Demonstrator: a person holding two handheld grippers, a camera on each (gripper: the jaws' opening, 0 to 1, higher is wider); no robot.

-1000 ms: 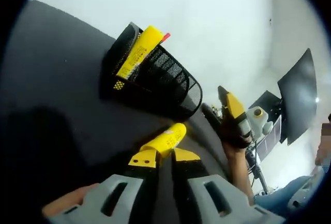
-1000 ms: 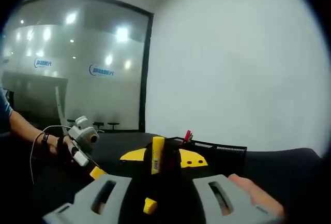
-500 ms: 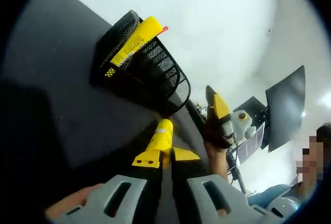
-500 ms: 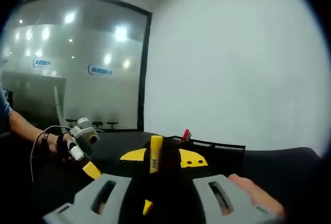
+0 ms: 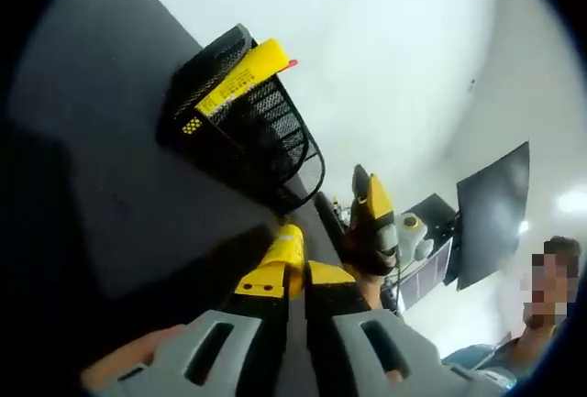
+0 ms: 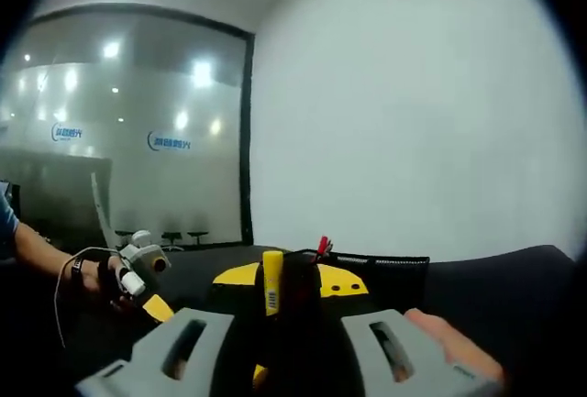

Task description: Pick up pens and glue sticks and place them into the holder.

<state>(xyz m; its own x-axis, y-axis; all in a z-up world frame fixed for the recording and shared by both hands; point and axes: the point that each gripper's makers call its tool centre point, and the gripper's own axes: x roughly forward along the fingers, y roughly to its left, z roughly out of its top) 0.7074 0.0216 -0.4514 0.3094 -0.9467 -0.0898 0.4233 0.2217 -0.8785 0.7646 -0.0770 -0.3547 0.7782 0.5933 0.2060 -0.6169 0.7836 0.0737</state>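
A black mesh holder (image 5: 266, 140) stands on the dark table (image 5: 101, 195), with a yellow glue stick (image 5: 240, 74) and a red pen tip (image 5: 292, 63) sticking out of it. My left gripper (image 5: 292, 276) is shut on another yellow glue stick (image 5: 285, 248), short of the holder's rim. My right gripper (image 6: 286, 278) is shut on a slim yellow glue stick (image 6: 272, 280) held upright. Behind it are the holder (image 6: 385, 264) and the red pen (image 6: 323, 246). The right gripper (image 5: 371, 223) also shows beyond the holder, and the left gripper (image 6: 139, 269) shows at the left, in a person's hand.
A white wall rises behind the table. A dark monitor (image 5: 491, 200) and a seated person are at the right of the left gripper view. A glass partition (image 6: 119, 159) with light reflections stands at the left of the right gripper view.
The left gripper view has swung, so the holder sits higher and the right gripper nearer the middle. The right gripper view has tipped up slightly. Both grips are unchanged.
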